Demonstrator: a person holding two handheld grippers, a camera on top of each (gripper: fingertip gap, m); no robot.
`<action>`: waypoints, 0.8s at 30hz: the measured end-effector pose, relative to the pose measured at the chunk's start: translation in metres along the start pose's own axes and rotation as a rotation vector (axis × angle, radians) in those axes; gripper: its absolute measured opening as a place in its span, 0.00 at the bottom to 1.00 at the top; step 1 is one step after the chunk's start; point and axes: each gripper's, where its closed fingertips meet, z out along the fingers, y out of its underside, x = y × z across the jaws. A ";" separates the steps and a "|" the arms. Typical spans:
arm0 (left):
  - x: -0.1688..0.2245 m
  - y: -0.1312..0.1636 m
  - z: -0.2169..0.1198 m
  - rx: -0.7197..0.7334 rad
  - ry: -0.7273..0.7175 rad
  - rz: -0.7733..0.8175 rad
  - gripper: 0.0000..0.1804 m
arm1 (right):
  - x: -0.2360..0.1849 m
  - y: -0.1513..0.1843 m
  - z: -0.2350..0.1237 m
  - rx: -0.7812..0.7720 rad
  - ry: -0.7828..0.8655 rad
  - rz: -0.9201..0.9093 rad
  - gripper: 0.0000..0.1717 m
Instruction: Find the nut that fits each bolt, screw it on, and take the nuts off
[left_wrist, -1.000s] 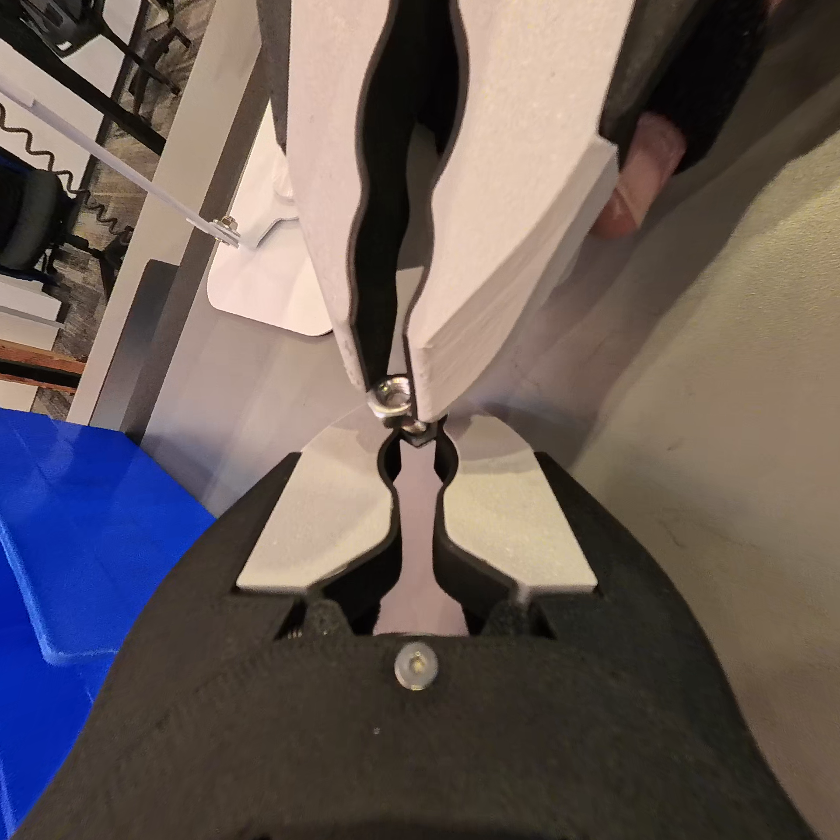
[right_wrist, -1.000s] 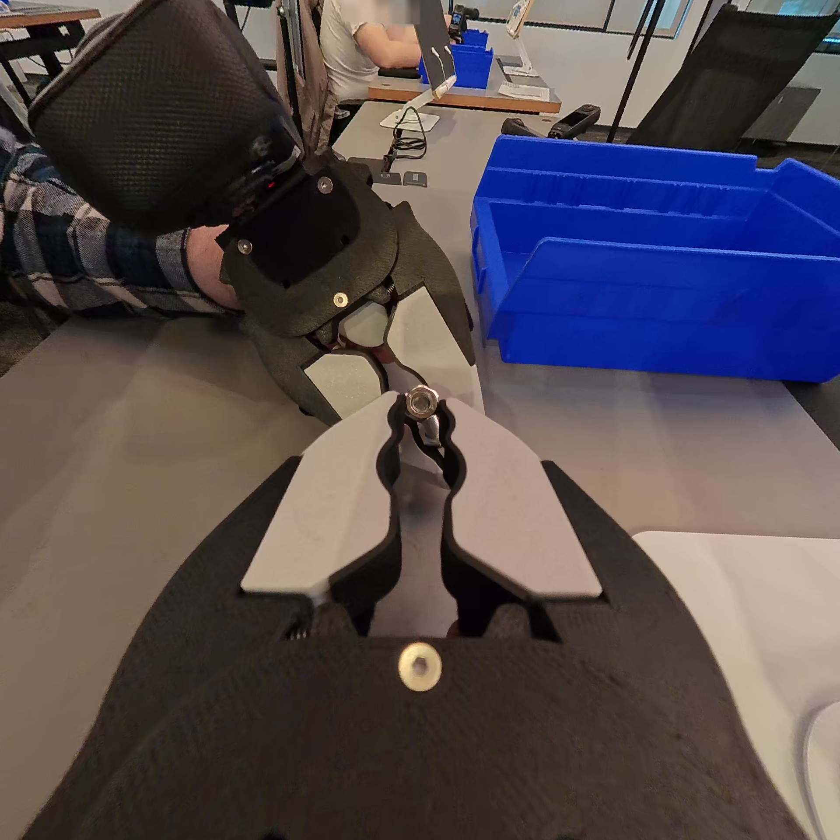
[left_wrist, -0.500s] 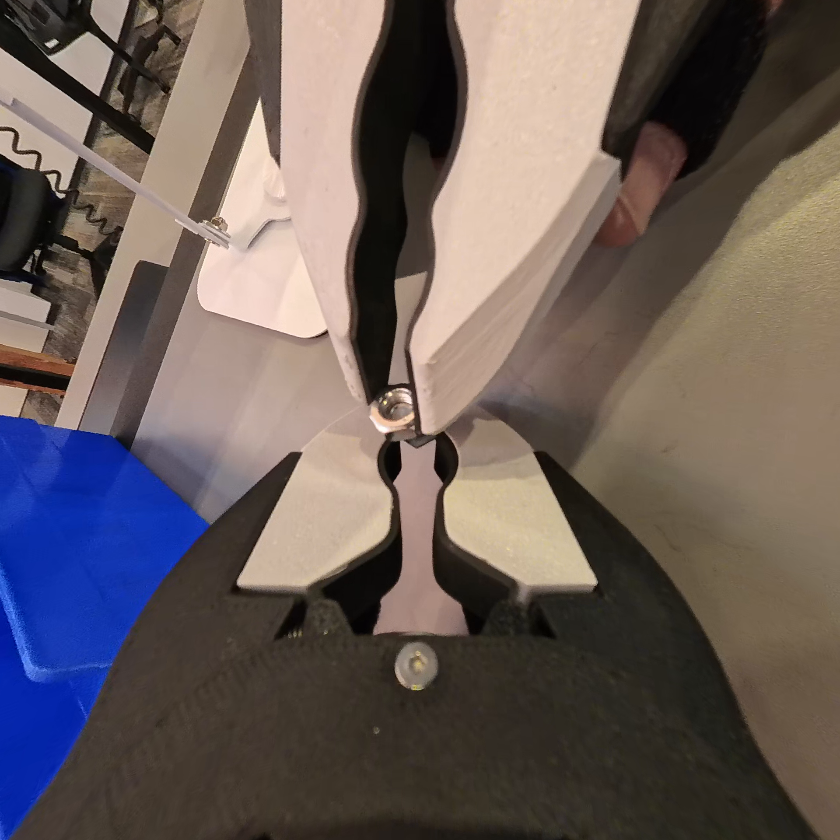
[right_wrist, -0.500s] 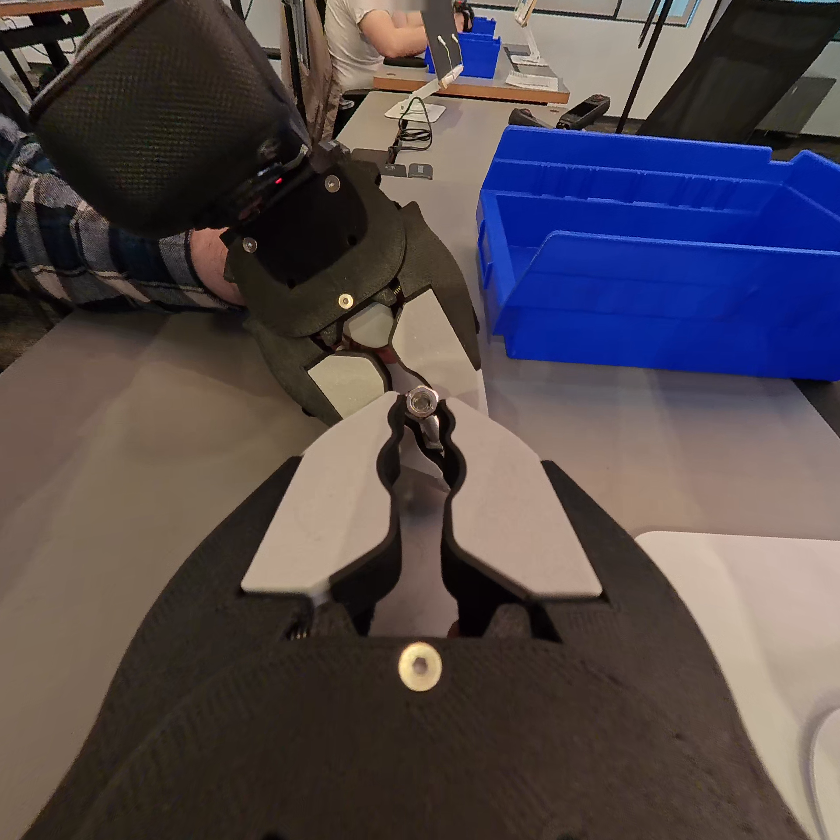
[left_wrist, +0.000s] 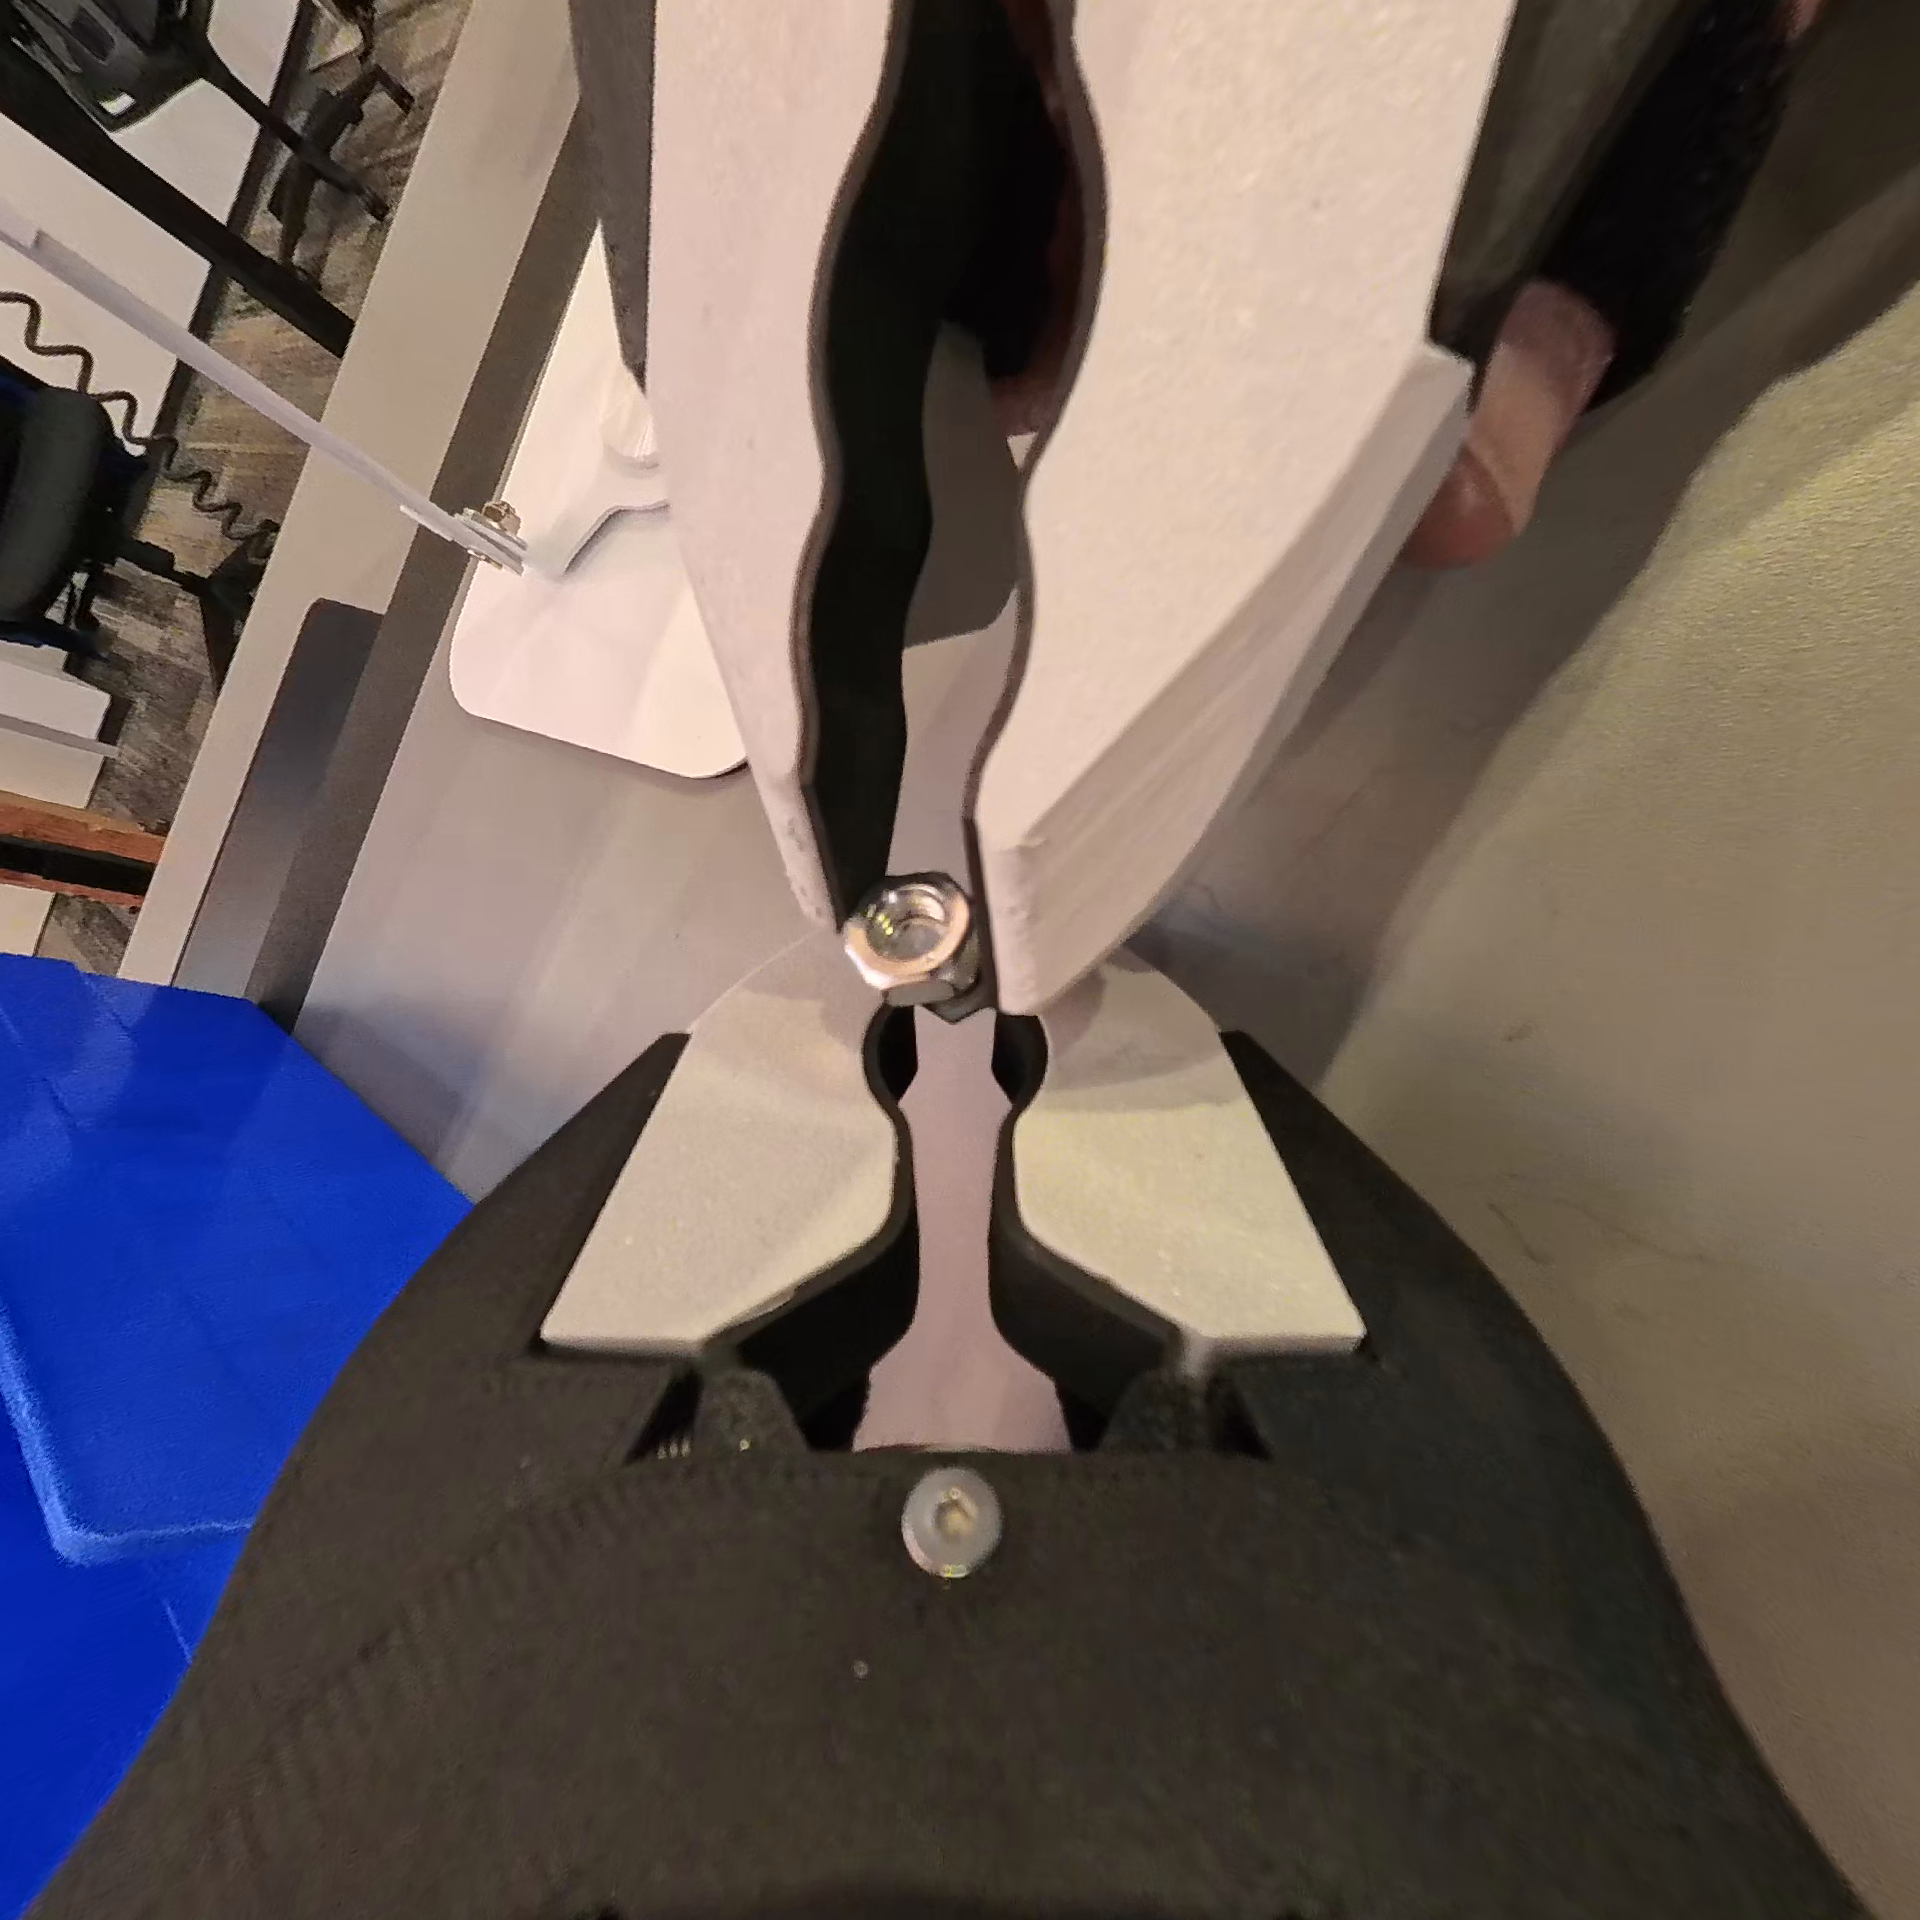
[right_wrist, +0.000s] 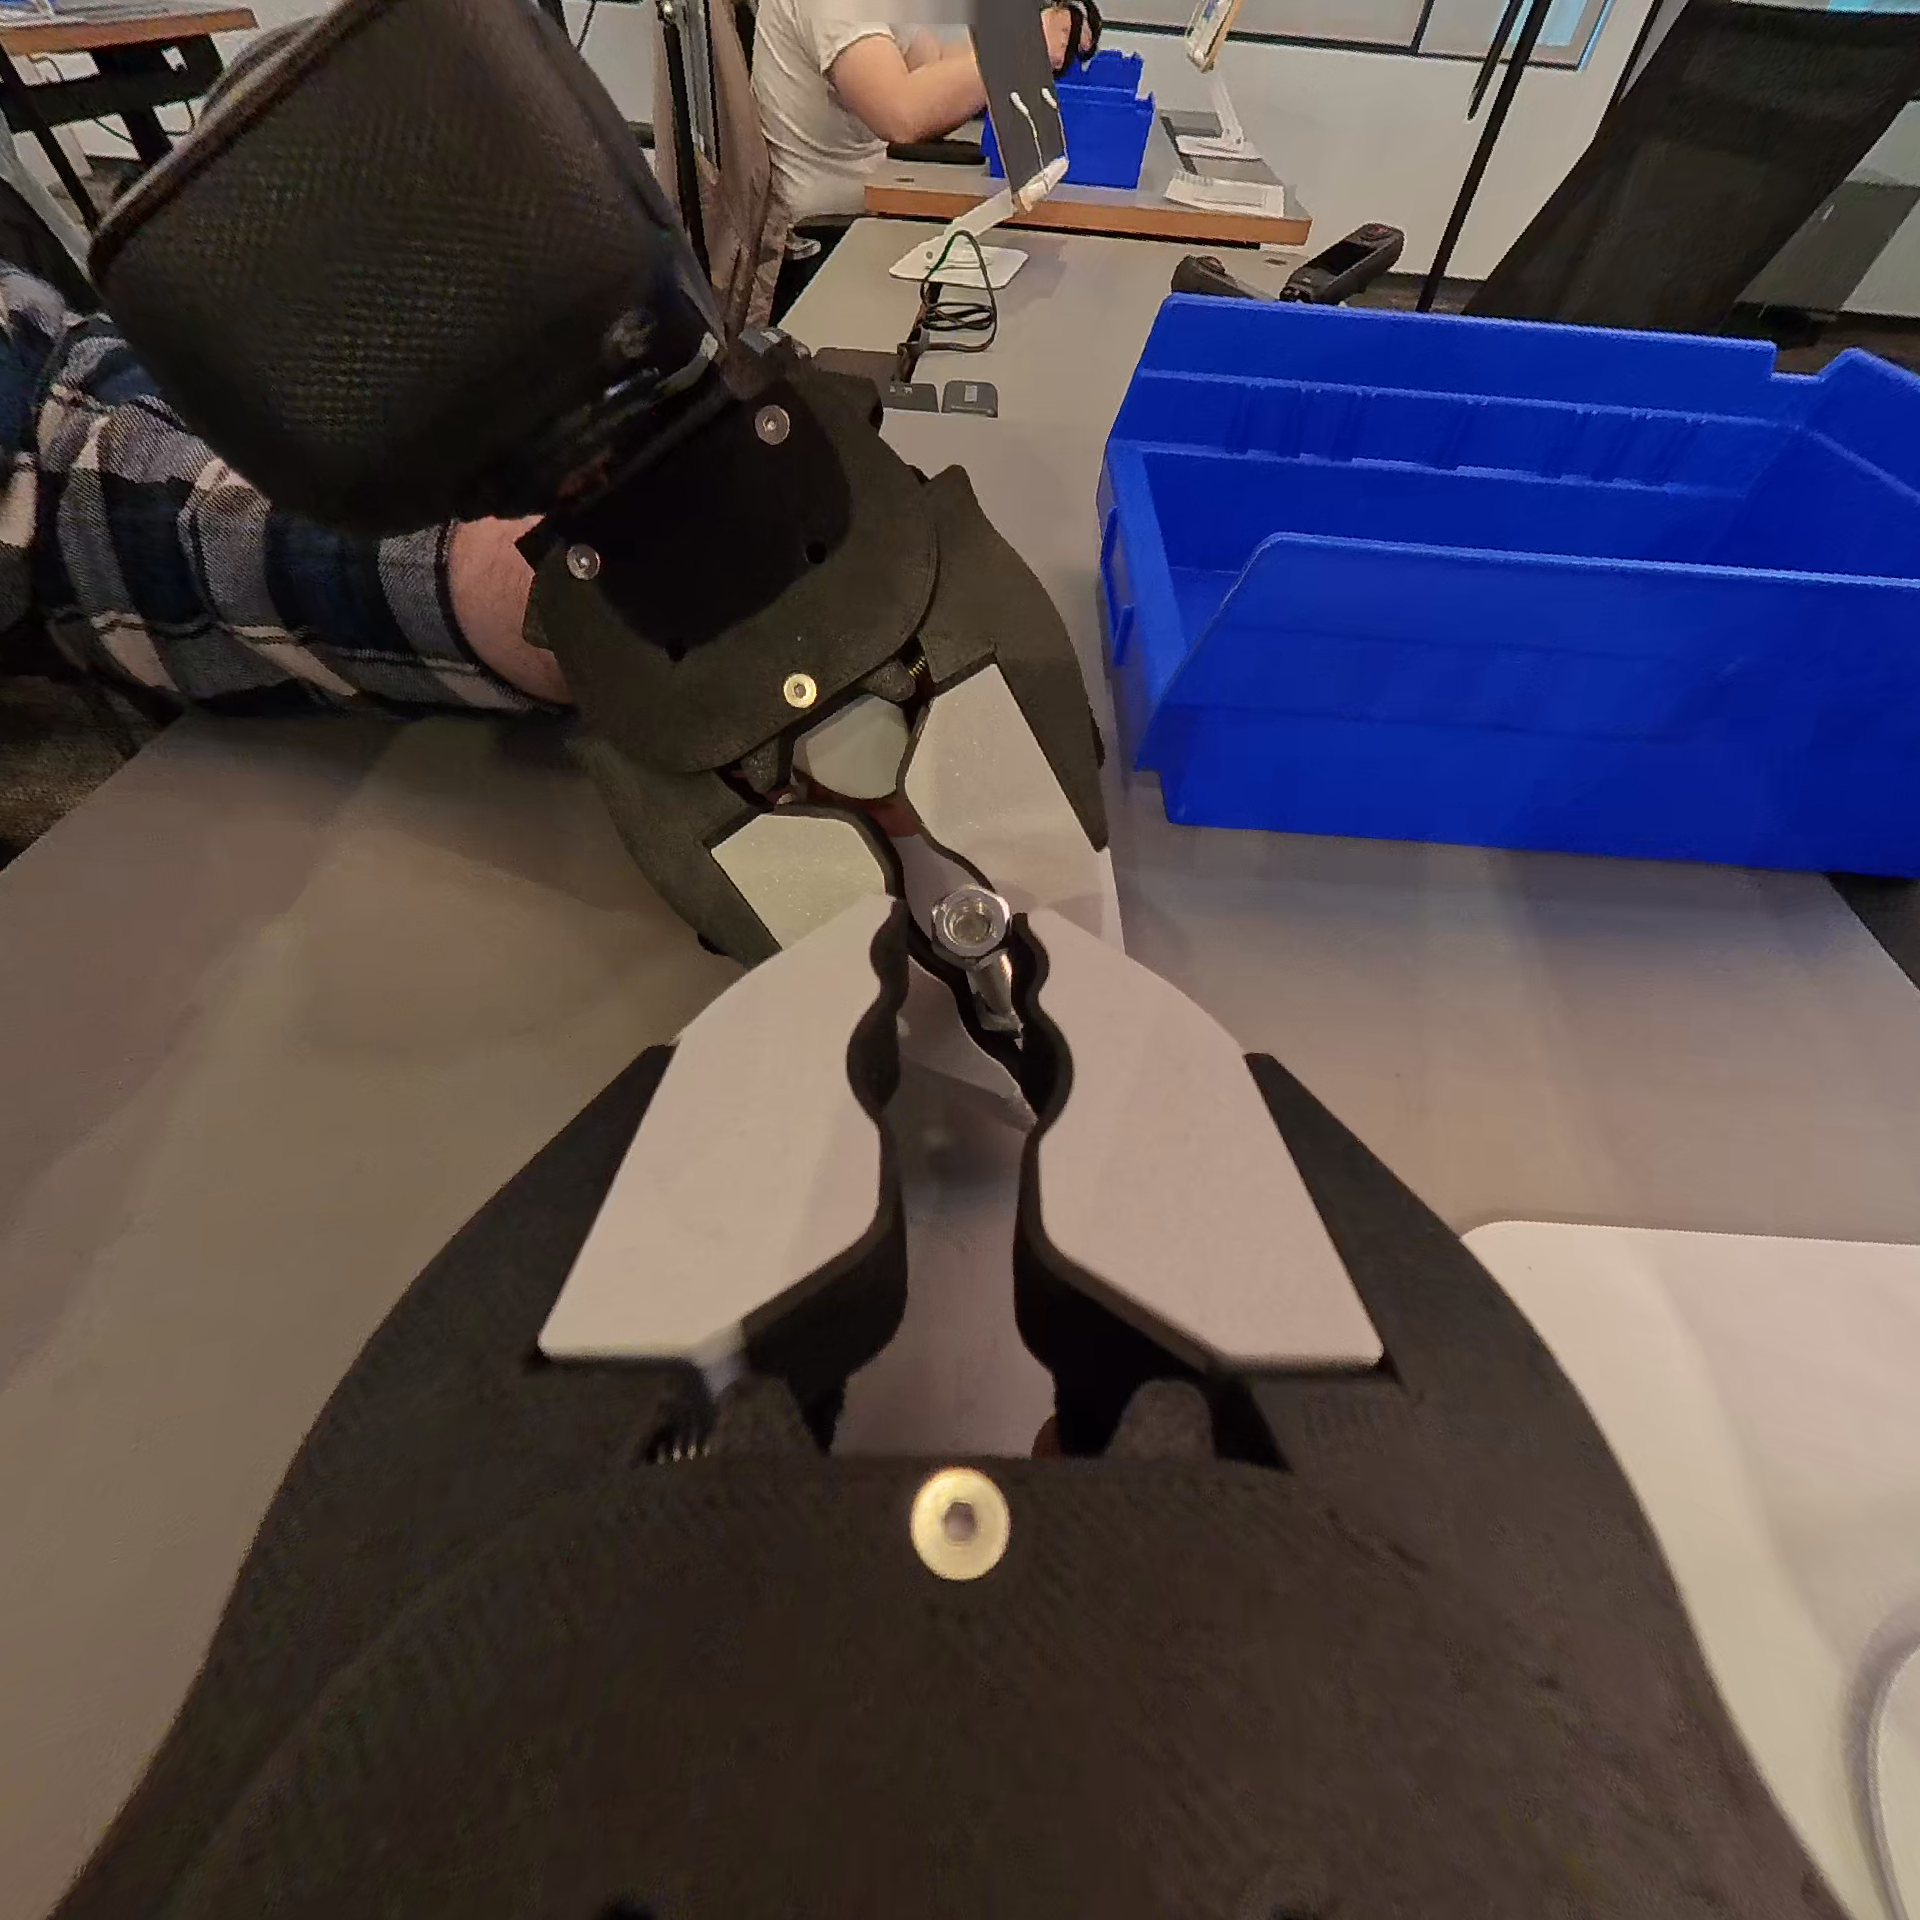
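Observation:
In the left wrist view my left gripper (left_wrist: 951, 1039) is shut on a small bolt (left_wrist: 948, 1004), whose dark end shows at its fingertips. A silver hex nut (left_wrist: 912, 940) sits on the bolt's far end. My right gripper (left_wrist: 906, 925) comes in from above with the nut between its pads, which stand slightly apart and do not press on it. In the right wrist view the nut (right_wrist: 971, 920) and the bolt's threaded shaft (right_wrist: 1000, 987) lie between the tips of my right gripper (right_wrist: 961, 935). The left gripper's fingers (right_wrist: 800, 873) reach in from the upper left.
A blue bin (right_wrist: 1507, 675) stands on the grey table (right_wrist: 312, 1039) at the right, and shows in the left wrist view (left_wrist: 156, 1195). A white tray (right_wrist: 1714, 1455) lies at the near right. A plaid sleeve (right_wrist: 208, 582) holds the left gripper. A person sits at a far desk. The grippers' ends are close to 6 centimeters from one another.
My right gripper's jaws have widened and let go of the nut they were pressing on. The nut stays on the bolt. My left gripper keeps its hold and has barely moved.

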 end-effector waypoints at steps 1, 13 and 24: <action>0.000 0.000 0.000 0.000 0.000 0.001 0.04 | 0.000 0.000 0.000 -0.001 0.000 0.000 0.11; 0.000 0.001 0.000 -0.002 0.002 -0.003 0.05 | -0.002 0.000 0.000 0.001 0.002 -0.007 0.14; 0.000 0.001 -0.001 -0.001 0.001 -0.003 0.05 | -0.002 -0.002 -0.001 0.007 0.008 -0.007 0.17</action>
